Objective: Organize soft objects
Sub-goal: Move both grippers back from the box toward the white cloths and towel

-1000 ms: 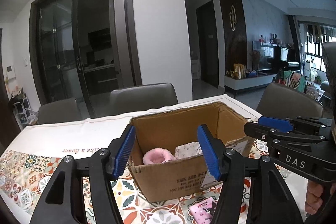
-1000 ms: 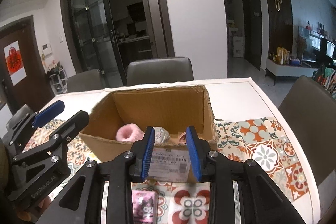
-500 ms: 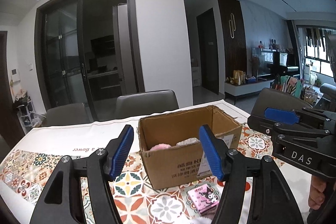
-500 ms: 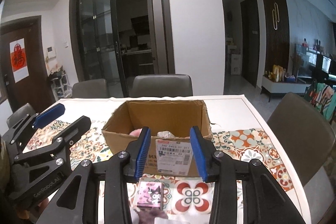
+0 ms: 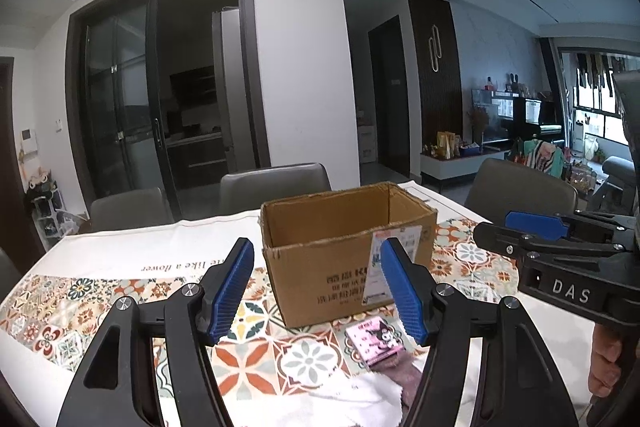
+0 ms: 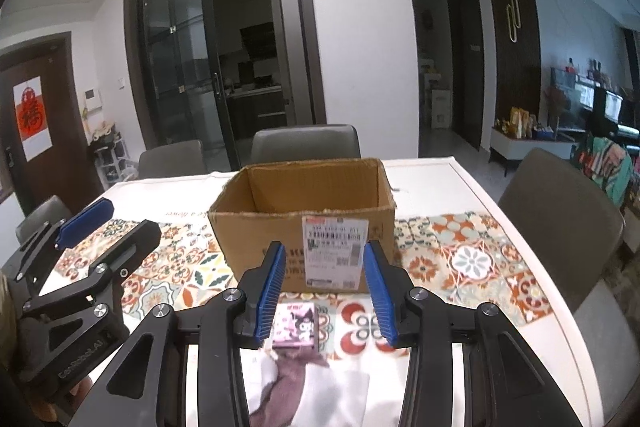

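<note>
Facing cardboard box [image 6: 304,223] | pink packet [image 6: 297,323] before it | both tongs empty, apart

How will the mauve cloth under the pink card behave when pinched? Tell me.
The mauve cloth lies rumpled, so it's probably floppy and will drape. The pink card seems attached, so it'll likely come along.

Both grippers' jaws apart, empty: left gripper [image 5: 320,291], right gripper [image 6: 325,289].

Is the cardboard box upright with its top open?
Yes. The cardboard box stands upright on the table, top open, inner walls visible; its contents cannot be seen.
</note>
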Motion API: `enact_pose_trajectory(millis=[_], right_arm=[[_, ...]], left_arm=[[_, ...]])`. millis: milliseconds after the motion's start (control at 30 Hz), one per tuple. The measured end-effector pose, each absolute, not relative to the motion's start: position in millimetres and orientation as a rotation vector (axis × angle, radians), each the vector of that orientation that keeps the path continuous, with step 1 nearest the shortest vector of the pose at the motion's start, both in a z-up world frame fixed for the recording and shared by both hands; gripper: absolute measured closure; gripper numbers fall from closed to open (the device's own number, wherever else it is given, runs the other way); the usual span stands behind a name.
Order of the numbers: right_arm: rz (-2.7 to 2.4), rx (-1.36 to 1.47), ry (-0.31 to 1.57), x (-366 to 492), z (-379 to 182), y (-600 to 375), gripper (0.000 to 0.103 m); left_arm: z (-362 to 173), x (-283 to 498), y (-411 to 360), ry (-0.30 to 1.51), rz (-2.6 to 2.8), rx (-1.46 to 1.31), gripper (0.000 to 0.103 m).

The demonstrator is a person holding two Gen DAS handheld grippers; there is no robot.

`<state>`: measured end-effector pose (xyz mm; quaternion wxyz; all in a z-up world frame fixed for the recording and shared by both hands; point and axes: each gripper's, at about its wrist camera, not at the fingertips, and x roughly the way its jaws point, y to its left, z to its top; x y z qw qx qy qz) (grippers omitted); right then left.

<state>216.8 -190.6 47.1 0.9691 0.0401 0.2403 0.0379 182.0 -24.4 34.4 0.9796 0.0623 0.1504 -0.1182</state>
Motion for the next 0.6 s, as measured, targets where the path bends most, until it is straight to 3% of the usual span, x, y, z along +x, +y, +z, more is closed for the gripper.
enact_pose_trajectory(millis=[600], right_arm=[[-0.019,0.126,0.538,173.6,5.8,-192.3,0.061]], left_arm=[[-5.6,151.5,-15.4,0.409,-0.268,0.134,0.037]])
